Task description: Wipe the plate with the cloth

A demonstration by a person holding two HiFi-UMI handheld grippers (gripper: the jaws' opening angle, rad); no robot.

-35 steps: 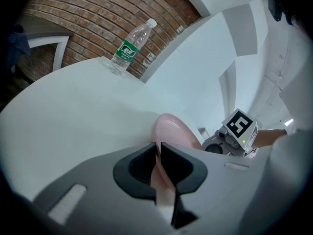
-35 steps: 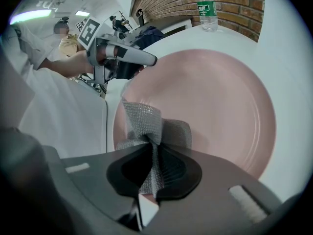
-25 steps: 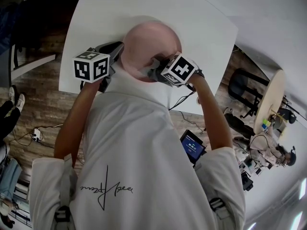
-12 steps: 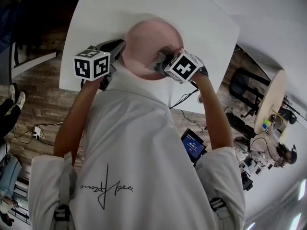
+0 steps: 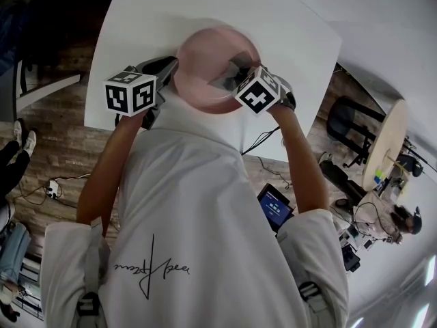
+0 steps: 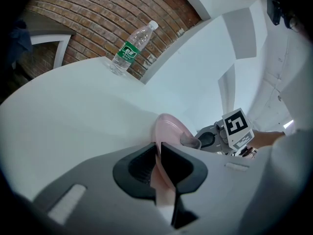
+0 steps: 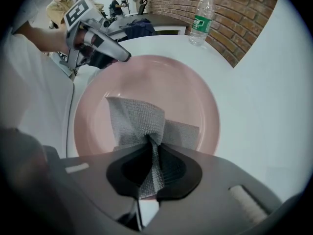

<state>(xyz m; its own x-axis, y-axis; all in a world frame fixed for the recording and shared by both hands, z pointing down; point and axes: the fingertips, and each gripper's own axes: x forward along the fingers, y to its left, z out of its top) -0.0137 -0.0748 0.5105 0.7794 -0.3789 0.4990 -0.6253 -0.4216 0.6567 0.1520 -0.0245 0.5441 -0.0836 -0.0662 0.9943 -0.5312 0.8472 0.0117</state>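
Observation:
A pink plate (image 5: 212, 63) lies on the white table (image 5: 171, 12) close to the person. My left gripper (image 5: 164, 70) is shut on the plate's left rim (image 6: 164, 131), which runs between its black pads. My right gripper (image 5: 235, 74) is shut on a grey cloth (image 7: 139, 121), and the cloth spreads over the near half of the plate (image 7: 161, 82). In the right gripper view the left gripper (image 7: 124, 57) pinches the plate's far left edge. The left gripper view shows the cloth (image 6: 190, 142) bunched on the plate beside the right gripper's marker cube (image 6: 237, 127).
A clear water bottle with a green label (image 6: 129, 45) stands on the table's far side near a brick wall (image 7: 215, 9). A chair (image 7: 142, 26) and people (image 7: 61, 4) are beyond the table. The table edge (image 5: 95, 80) is just left of my left gripper.
My right gripper has carried the cloth farther across the plate, up and to the right. The left gripper has stayed on the rim.

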